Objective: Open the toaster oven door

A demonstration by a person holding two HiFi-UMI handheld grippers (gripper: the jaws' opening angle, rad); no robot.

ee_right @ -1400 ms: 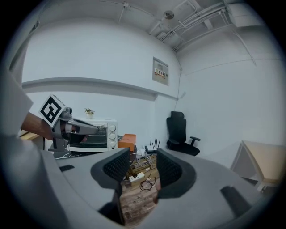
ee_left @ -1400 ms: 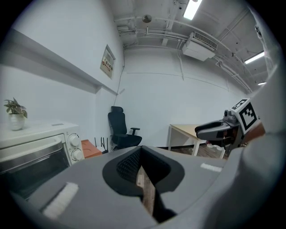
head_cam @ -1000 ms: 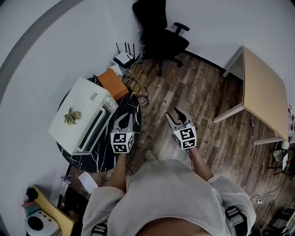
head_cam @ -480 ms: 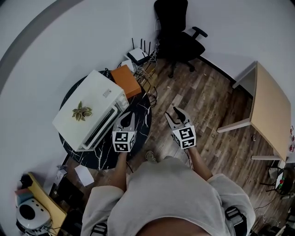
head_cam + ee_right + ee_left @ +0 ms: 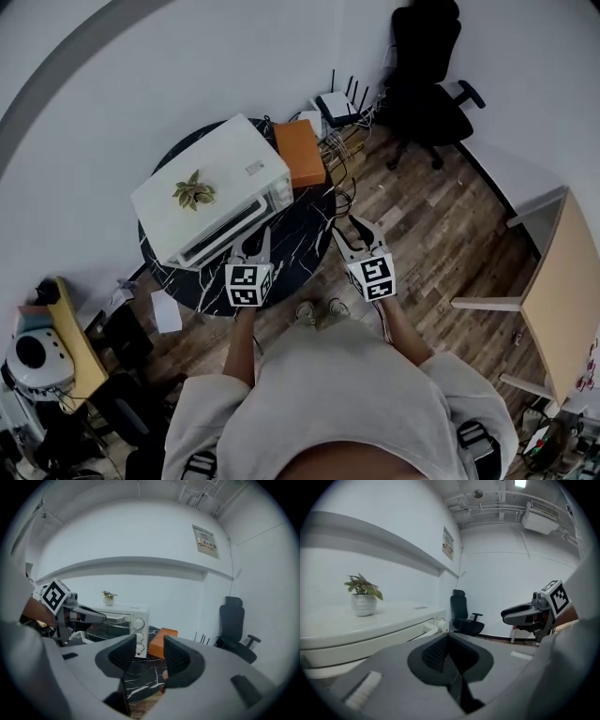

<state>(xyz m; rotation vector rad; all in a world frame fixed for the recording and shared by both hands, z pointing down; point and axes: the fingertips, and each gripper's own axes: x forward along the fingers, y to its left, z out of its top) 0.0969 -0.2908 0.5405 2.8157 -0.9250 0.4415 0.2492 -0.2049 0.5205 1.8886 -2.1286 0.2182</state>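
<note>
A white toaster oven [image 5: 214,184] stands on a round black marble table [image 5: 298,246], with a small potted plant [image 5: 194,192] on top of it. Its glass door [image 5: 221,233] is closed and faces me. My left gripper [image 5: 253,240] hangs over the table just in front of the door, jaws shut and empty, apart from the oven. In the left gripper view the oven [image 5: 370,625] lies to the left of the left gripper [image 5: 447,637]. My right gripper [image 5: 362,231] is open and empty at the table's right edge. In the right gripper view, the right gripper [image 5: 150,641] points toward the oven's knobs [image 5: 138,629].
An orange box [image 5: 300,152] lies on the table beside the oven, with a router [image 5: 337,105] and tangled cables behind it. A black office chair [image 5: 427,80] stands at the back. A wooden table [image 5: 567,300] is at the right. A yellow shelf [image 5: 70,342] stands at the lower left.
The person has turned toward the oven, so the oven and table now sit more centrally and closer. Both grippers have come in over the table's edge; the left stays shut, the right open.
</note>
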